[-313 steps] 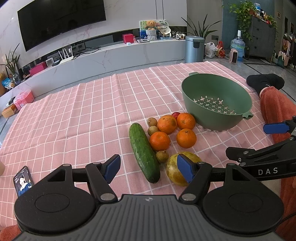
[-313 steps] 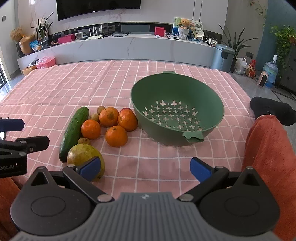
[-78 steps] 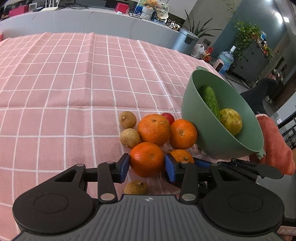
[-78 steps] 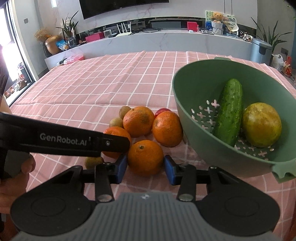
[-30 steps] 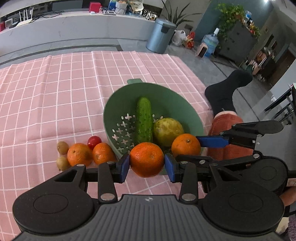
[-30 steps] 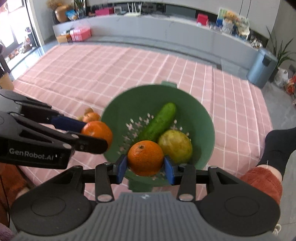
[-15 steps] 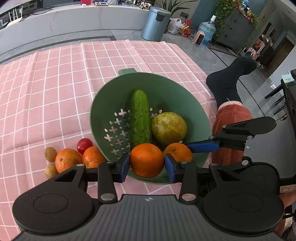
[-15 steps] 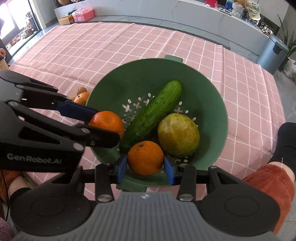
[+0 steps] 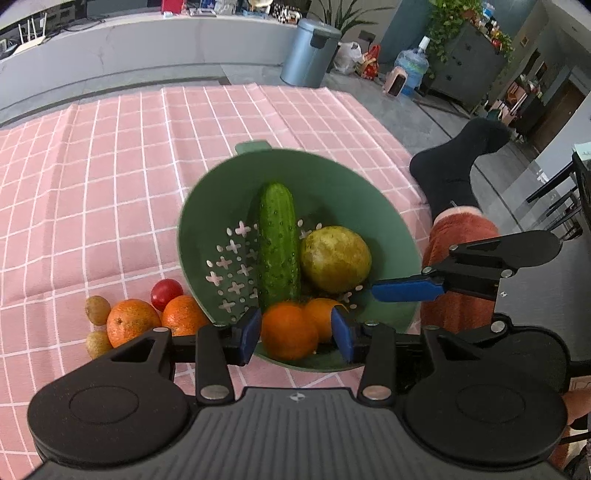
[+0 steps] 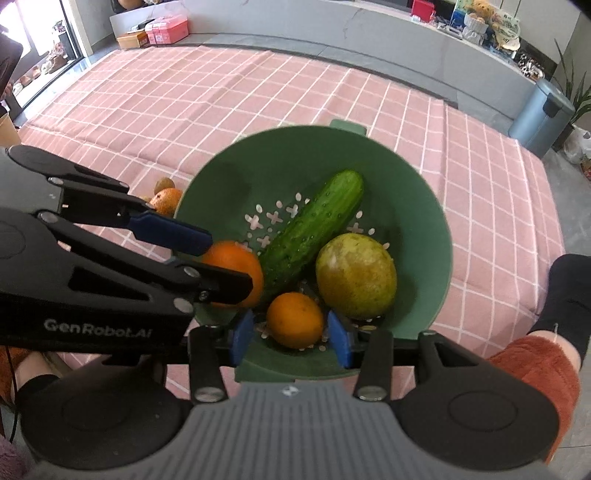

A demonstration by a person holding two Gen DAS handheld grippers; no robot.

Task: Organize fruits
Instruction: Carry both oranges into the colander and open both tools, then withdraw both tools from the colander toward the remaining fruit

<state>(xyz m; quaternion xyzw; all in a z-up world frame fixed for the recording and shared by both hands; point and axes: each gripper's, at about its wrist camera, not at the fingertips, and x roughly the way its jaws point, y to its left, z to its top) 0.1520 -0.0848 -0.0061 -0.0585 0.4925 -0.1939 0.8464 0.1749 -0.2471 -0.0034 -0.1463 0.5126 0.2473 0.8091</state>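
The left gripper (image 9: 295,334) is opening its fingers, and an orange (image 9: 289,330) sits loose between them, inside the green colander (image 9: 384,221). The right gripper (image 10: 291,334) is opening too, letting go of another orange (image 10: 294,319). Just past the fingers lie a cucumber (image 10: 314,230) and a yellow-green fruit (image 10: 356,275). The oranges could roll and bump. The fingers could knock each other, because they are so close.

Black tool (image 10: 290,336), blue pads (image 10: 242,332) (white "GenRobot.AI" lettering); rust fleece trousers (image 9: 458,251), black sock (image 9: 450,166).

Home living room: media counter (image 9: 110,48), houseplants (image 9: 454,22), pedal bin (image 9: 310,51).
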